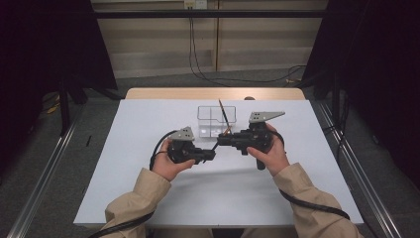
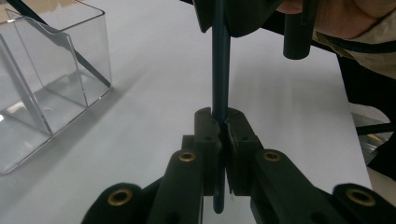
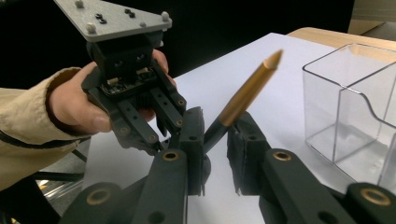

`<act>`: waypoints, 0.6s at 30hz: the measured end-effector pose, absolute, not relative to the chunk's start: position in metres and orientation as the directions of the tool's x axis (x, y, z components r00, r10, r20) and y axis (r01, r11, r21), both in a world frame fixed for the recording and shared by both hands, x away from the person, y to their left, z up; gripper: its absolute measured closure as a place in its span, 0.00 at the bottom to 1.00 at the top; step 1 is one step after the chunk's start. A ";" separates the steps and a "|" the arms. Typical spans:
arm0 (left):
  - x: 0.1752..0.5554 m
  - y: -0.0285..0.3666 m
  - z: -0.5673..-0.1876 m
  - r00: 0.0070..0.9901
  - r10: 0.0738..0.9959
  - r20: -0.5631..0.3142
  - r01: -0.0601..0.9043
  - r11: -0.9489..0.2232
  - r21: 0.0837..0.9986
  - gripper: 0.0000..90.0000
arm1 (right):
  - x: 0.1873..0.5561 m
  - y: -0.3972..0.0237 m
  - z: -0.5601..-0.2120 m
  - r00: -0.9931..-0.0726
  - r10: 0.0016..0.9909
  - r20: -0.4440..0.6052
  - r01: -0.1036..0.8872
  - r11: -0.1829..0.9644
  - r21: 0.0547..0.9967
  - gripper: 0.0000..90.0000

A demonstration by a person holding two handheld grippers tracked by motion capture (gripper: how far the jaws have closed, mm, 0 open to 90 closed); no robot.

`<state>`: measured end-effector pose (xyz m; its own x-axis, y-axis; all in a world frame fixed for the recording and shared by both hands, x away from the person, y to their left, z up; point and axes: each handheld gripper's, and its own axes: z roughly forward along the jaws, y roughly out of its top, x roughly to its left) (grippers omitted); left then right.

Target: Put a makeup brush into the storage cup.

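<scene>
Handover under way: left claw (image 2: 219, 128) clenches the pen (image 2: 220, 70); right claw (image 3: 215, 135) grasps its gold end. Next, left releases beside the clear box (image 1: 216, 120).

Left tongs (image 1: 214, 155) clamped tight, right tongs (image 1: 219, 141) nearly closed (apparently gripping), tips meeting mid-table.

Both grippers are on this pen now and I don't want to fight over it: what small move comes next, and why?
Probably open the left gripper. It is clamped on the dark shaft of the pen, and the right gripper looks closed on the same pen near its gold end. Letting go on the left would leave the right free to carry it to the clear box.
</scene>
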<state>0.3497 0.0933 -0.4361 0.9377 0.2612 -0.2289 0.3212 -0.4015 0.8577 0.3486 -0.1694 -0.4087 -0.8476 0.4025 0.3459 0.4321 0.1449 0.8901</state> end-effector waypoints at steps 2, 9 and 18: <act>0.349 0.092 -0.437 0.936 0.262 -0.235 0.326 -0.394 0.859 0.94 | 0.349 -0.168 -0.408 -0.846 0.400 0.352 0.437 0.145 0.888 0.88; 0.349 0.085 -0.441 0.935 0.249 -0.252 0.333 -0.381 0.862 0.94 | 0.349 -0.164 -0.404 -0.847 0.387 0.365 0.443 0.132 0.887 0.93; 0.348 0.077 -0.444 0.936 0.237 -0.261 0.336 -0.372 0.866 0.88 | 0.351 -0.163 -0.406 -0.843 0.391 0.369 0.445 0.121 0.888 0.93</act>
